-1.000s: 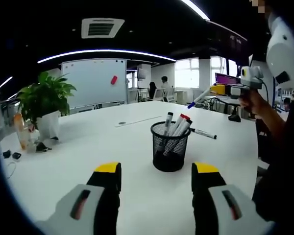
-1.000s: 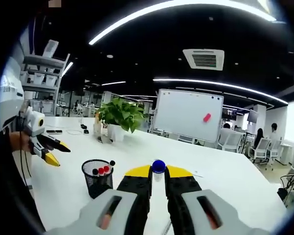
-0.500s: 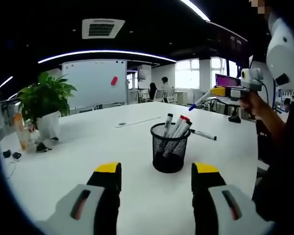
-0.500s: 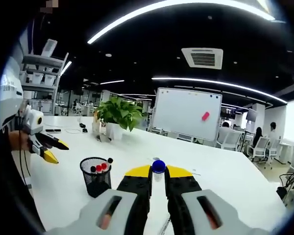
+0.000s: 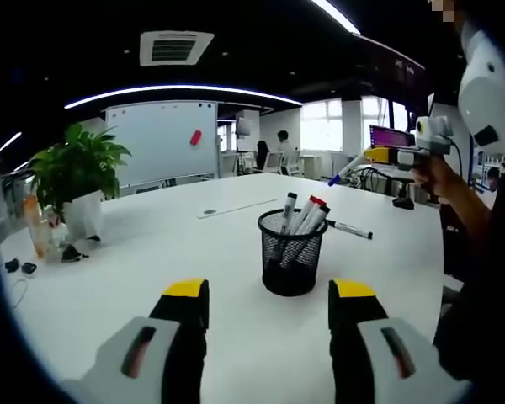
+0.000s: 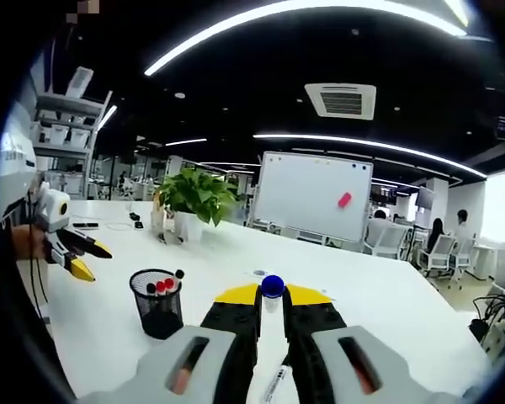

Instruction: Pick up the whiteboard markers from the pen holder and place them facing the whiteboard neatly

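Blue-capped whiteboard marker (image 6: 272,290), clamped between the closed yellow-tipped jaws of the right gripper (image 6: 272,296). In the right gripper view its long axis runs along the jaws, cap end forward toward the white freestanding whiteboard (image 6: 313,195) across the room (a small red object sits on the board's face). In the left gripper view the same marker (image 5: 343,171) shows its blue cap pointing left and slightly down from the right gripper (image 5: 387,156), which a person's hand (image 5: 438,175) holds high above the far side of the white table (image 5: 151,244).

Black wire-mesh cylindrical pen holder (image 5: 291,252), upright on the table, directly ahead of the left gripper (image 5: 268,295). Several markers (image 5: 303,220) stand in it, leaning to the right, caps up (two red, one black can be told). One further marker (image 5: 348,228) lies flat on the table just behind and to the right of the holder, long axis roughly left to right in this view.

The left gripper's jaws stand wide apart with nothing between them.

Surroundings: a green potted plant in a white pot (image 5: 74,181) near the table's far left corner, with small dark items beside it.
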